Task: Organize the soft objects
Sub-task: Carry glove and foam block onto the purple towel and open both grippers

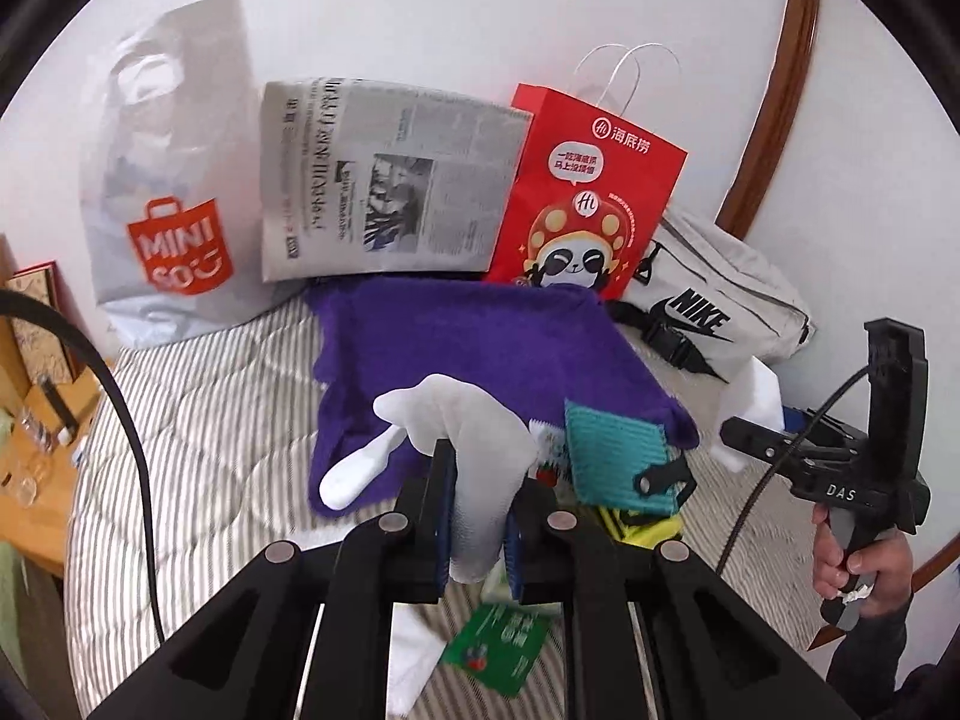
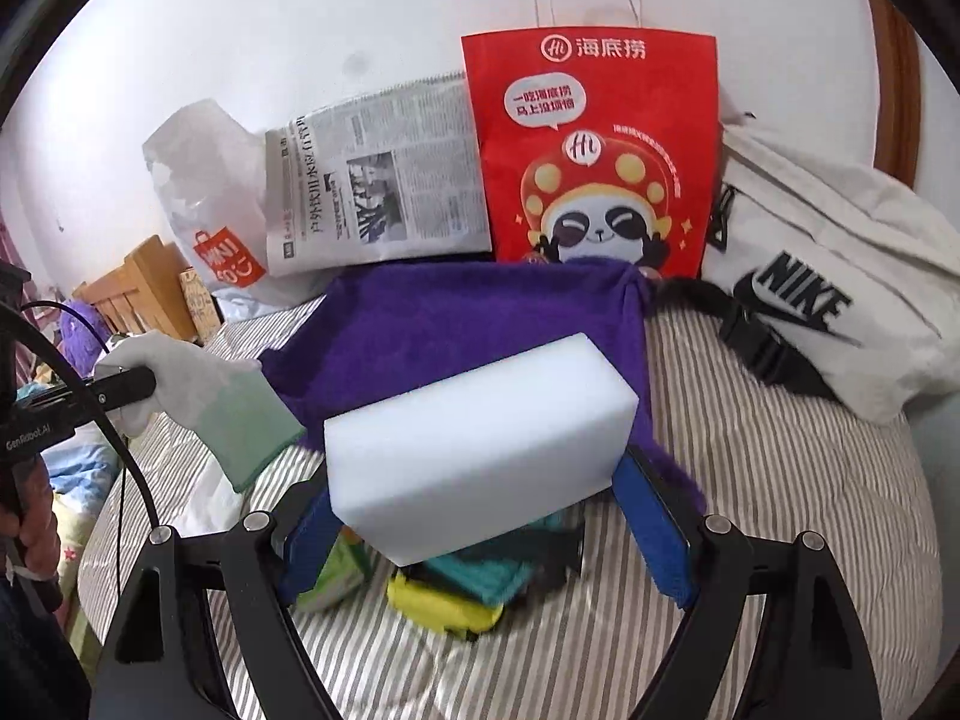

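Between its nearly closed jaws the left gripper (image 1: 477, 495) is pinching a floppy glove (image 1: 462, 426), while the right gripper's (image 2: 480, 531) wide jaws are squeezing a sponge (image 2: 480, 450) that might pop out.

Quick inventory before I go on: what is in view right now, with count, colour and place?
glove: one, white with green cuff, held in left tool
foam block: one, white, held in right tool
towel: one, purple, spread on bed
plastic bag: one, grey, against wall
newspaper: one, against wall
paper bag: one, red, against wall
waist bag: one, pale grey, right of paper bag
left tool: shut on glove
right tool: shut on foam block
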